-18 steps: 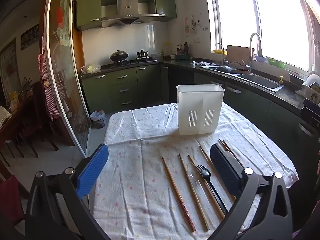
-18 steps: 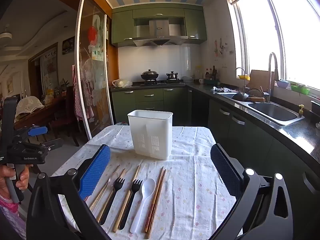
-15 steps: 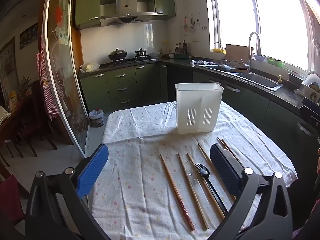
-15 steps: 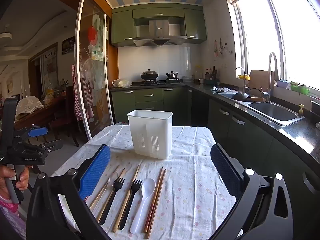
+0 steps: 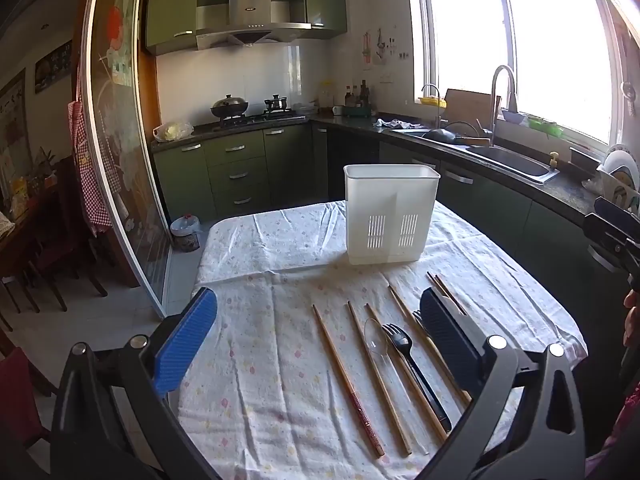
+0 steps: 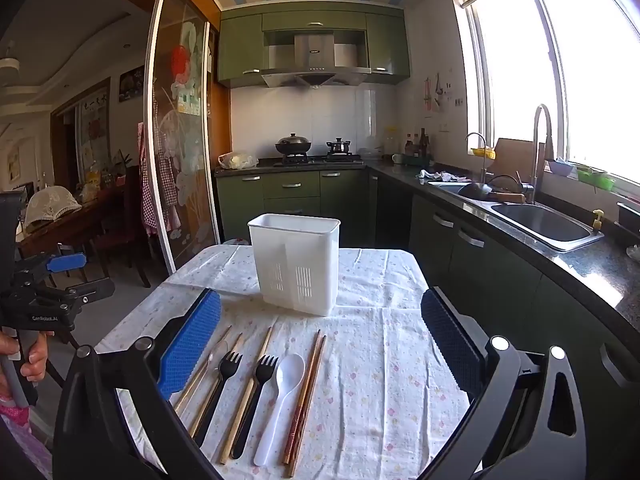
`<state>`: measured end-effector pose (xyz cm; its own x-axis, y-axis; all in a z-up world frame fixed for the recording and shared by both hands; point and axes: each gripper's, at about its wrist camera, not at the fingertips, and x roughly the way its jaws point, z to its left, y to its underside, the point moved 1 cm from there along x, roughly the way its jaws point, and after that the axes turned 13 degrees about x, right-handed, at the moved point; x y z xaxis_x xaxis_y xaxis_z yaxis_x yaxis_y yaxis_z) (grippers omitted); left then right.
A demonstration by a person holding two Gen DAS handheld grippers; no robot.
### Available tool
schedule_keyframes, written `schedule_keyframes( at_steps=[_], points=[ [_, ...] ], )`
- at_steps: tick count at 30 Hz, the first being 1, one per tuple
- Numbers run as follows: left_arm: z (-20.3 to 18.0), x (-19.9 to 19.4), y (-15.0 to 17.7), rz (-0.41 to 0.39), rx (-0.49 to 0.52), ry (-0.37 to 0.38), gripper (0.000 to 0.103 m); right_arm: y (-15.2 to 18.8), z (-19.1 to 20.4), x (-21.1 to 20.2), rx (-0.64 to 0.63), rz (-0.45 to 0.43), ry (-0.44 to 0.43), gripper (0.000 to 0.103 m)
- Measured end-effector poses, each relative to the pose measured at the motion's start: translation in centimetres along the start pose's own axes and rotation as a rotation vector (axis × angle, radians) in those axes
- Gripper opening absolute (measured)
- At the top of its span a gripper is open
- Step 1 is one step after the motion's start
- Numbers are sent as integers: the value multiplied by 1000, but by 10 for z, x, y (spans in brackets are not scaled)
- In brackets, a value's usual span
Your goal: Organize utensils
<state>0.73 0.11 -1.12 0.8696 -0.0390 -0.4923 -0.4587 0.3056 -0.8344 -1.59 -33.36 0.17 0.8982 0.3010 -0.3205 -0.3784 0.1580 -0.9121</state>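
Observation:
A white slotted utensil holder [image 5: 391,213] [image 6: 296,263] stands upright on the cloth-covered table [image 5: 256,248] [image 6: 380,300]. In front of it lie several wooden chopsticks [image 5: 347,380] [image 6: 305,392], two black forks [image 6: 222,384] [image 6: 256,396], a white spoon [image 6: 282,396] and a clear spoon [image 5: 380,356]. My left gripper [image 5: 320,340] hangs open above the table's near part, its right finger over the utensil row. My right gripper [image 6: 320,340] is open above the utensils, nothing between its fingers. The left gripper also shows at the left edge [image 6: 60,288], held by a hand.
Green kitchen cabinets [image 6: 292,196] and a dark counter with a sink [image 6: 540,220] run along the back and right. A glass sliding door [image 6: 180,140] stands to the left, with a dining room behind it. A small bin [image 5: 185,230] sits on the floor.
The left wrist view has shifted slightly, the holder sitting a little lower and to the left in it. The right gripper has held still. Both grippers stay open.

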Motion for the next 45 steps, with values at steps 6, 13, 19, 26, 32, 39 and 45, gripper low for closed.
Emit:
schedule_keyframes(
  at_steps=[6, 13, 19, 26, 32, 39, 45],
  points=[
    [0, -1, 0, -3, -4, 4, 97, 1, -1, 4, -3, 20, 5, 99],
    [0, -4, -1, -3, -1, 8, 97, 3, 3, 7, -13, 30, 1, 99],
    [1, -5, -2, -2, -6, 3, 97, 3, 3, 8, -13, 31, 0, 99],
    [1, -5, -2, 0, -5, 2, 97, 2, 3, 8, -11, 30, 1, 99],
    [1, -5, -2, 1, -7, 1, 97, 3, 3, 9, -9, 33, -1, 99],
    [-2, -8, -3, 0, -6, -1, 97, 4, 3, 10, -8, 34, 0, 99],
    [4, -5, 0, 1, -12, 1, 97, 4, 3, 10, -8, 35, -1, 99]
  ],
)
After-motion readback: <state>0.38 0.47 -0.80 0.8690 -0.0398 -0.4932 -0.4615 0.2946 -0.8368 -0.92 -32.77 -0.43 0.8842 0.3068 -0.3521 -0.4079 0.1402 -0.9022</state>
